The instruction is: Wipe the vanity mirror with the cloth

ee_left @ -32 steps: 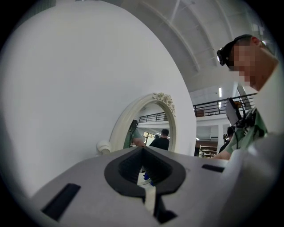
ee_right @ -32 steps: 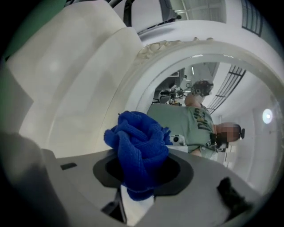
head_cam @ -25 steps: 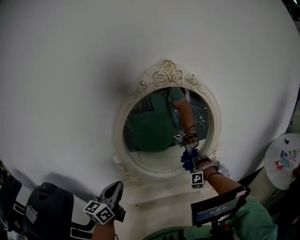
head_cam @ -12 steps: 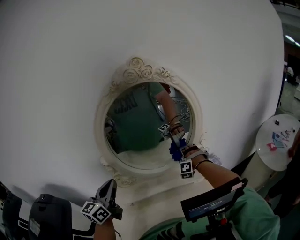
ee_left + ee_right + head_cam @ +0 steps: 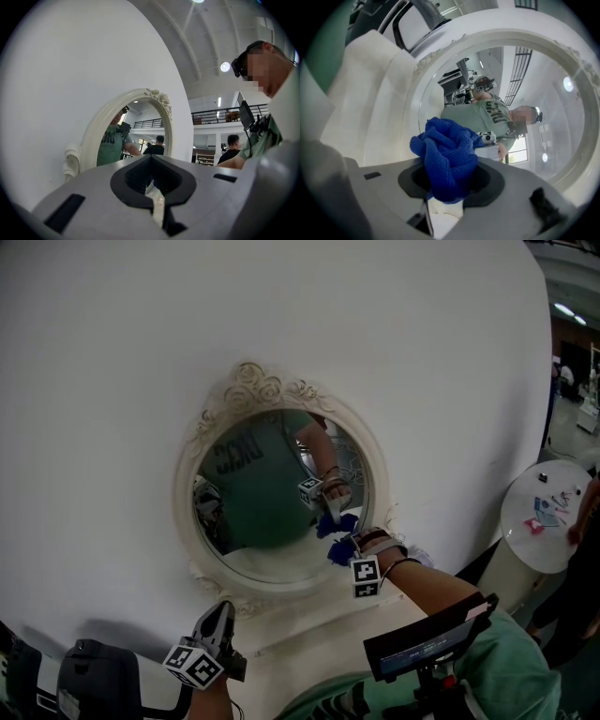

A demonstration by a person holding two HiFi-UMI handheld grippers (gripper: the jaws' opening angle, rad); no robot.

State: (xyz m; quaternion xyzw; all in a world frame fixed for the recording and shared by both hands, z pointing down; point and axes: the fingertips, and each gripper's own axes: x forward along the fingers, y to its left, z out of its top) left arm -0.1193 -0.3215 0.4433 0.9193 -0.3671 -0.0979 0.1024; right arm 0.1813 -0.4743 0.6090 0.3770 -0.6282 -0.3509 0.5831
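Our right gripper (image 5: 345,546) had its fingers clamped on the bunched blue cloth (image 5: 339,550), right up at the lower right of the vanity mirror (image 5: 246,549). We couldn't tell if it actually touched the glass, and we figured a wad that tight could slip out under a hard rub, or let bare fingers scrape the glass or bump the ornate frame (image 5: 187,486). Left gripper (image 5: 223,617) hung low, fingers closed on nothing; count was one mirror, one cloth, two grippers.
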